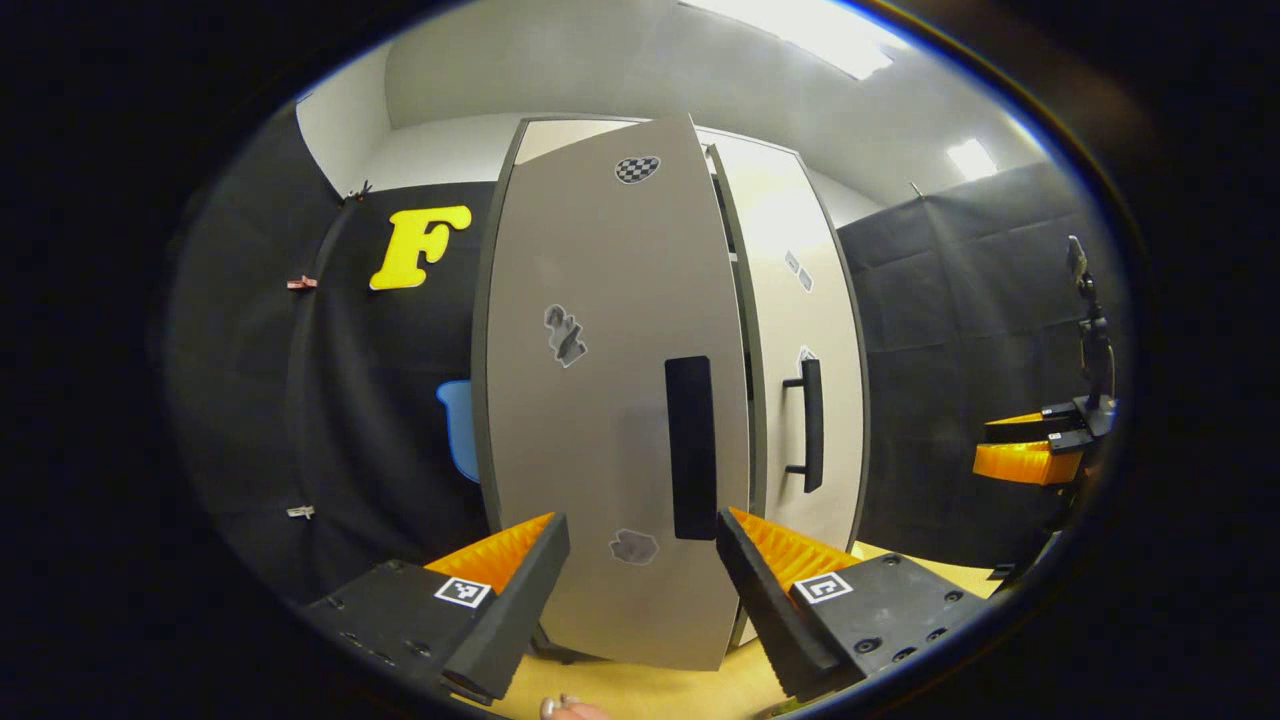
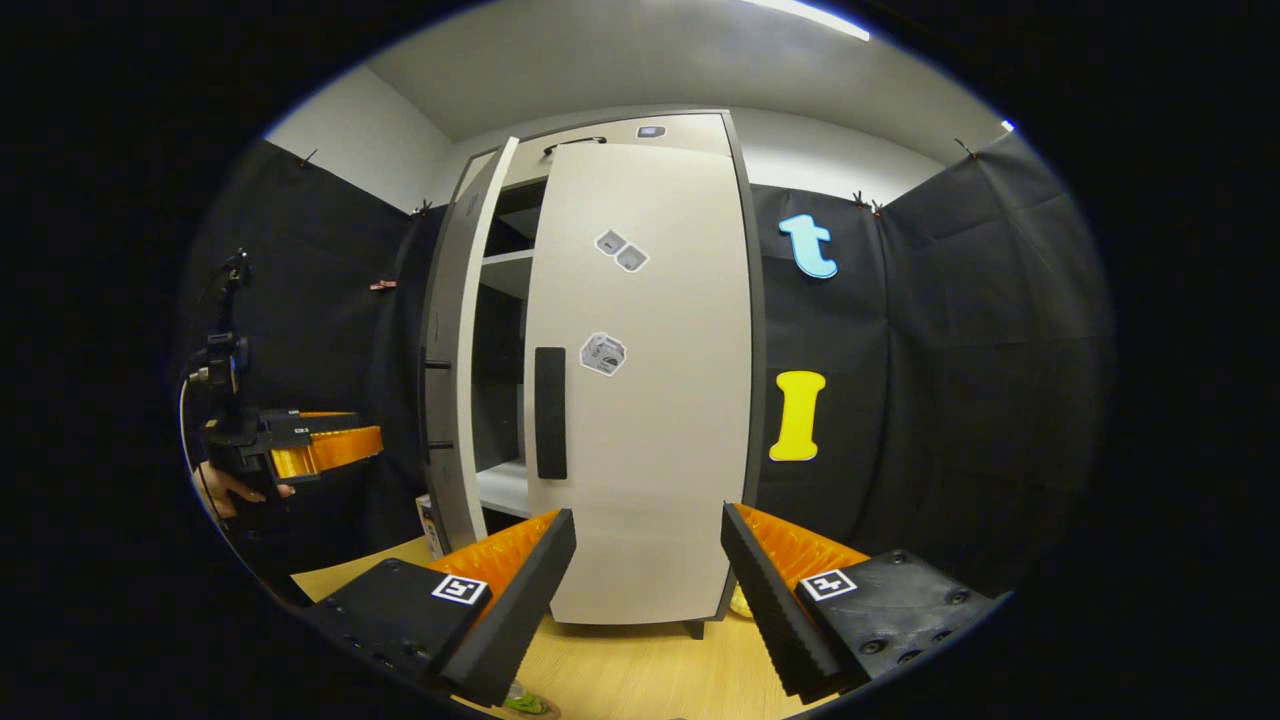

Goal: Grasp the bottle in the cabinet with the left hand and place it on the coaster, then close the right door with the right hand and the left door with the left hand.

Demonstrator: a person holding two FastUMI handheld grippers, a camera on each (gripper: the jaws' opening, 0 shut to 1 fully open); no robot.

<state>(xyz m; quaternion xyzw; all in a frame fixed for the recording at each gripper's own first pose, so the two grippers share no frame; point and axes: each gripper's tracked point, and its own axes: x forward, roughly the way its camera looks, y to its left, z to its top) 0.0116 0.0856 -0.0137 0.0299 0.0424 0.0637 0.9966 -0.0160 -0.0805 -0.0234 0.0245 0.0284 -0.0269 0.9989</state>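
My left gripper wide open, empty, facing left door just ahead. Door ajar; its vertical black handle sits slightly right of my fingers. Right door beyond looks closed. Right gripper spread, empty, further back. Bottle: can't tell where.

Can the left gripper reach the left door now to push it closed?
Probably yes. The left gripper is open and faces the left door directly, with nothing between them. The door is ajar; the right door looks closed.
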